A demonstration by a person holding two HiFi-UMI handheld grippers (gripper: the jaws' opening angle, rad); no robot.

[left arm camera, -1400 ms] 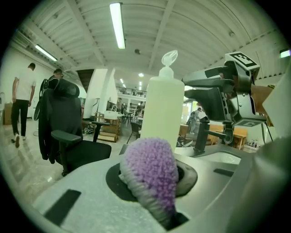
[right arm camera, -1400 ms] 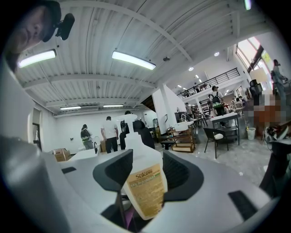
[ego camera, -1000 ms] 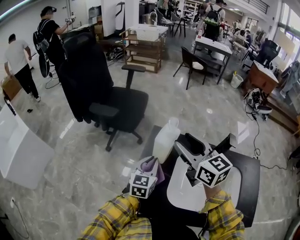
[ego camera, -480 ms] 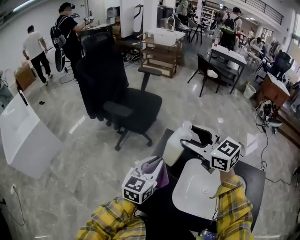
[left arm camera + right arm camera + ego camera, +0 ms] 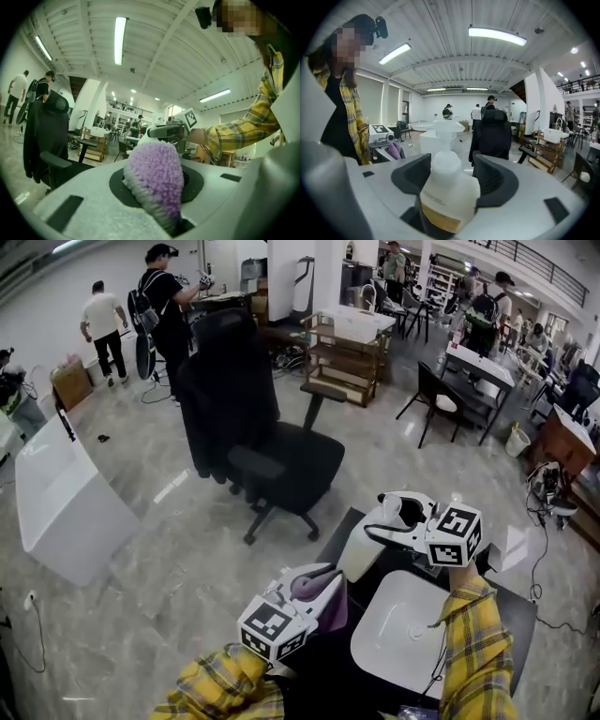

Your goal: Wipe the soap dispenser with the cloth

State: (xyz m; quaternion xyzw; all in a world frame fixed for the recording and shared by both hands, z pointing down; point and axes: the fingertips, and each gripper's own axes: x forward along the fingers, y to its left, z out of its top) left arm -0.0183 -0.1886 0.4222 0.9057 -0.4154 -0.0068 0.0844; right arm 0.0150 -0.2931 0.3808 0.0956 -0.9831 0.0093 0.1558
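The soap dispenser [image 5: 360, 546], a translucent white pump bottle with a tan label, stands at the black table's far left corner. In the right gripper view the soap dispenser [image 5: 448, 191] fills the gap between the two dark pads. My right gripper [image 5: 392, 514] reaches level around the bottle's top, jaws spread wide, and I see no pad pressing. My left gripper [image 5: 321, 594] is shut on the purple fuzzy cloth [image 5: 312, 583], held up just left of the bottle. In the left gripper view the cloth [image 5: 154, 180] bulges out between the jaws, with the right gripper beyond it.
A white basin [image 5: 405, 638] lies on the black table [image 5: 514, 613] under my right arm. A black office chair [image 5: 267, 451] stands on the floor beyond the table. A white tub [image 5: 66, 502] is at the left. People stand at the back.
My right gripper swung left and forward until its jaws came around the dispenser's top, opening wider. My left gripper rose with the cloth toward the bottle.
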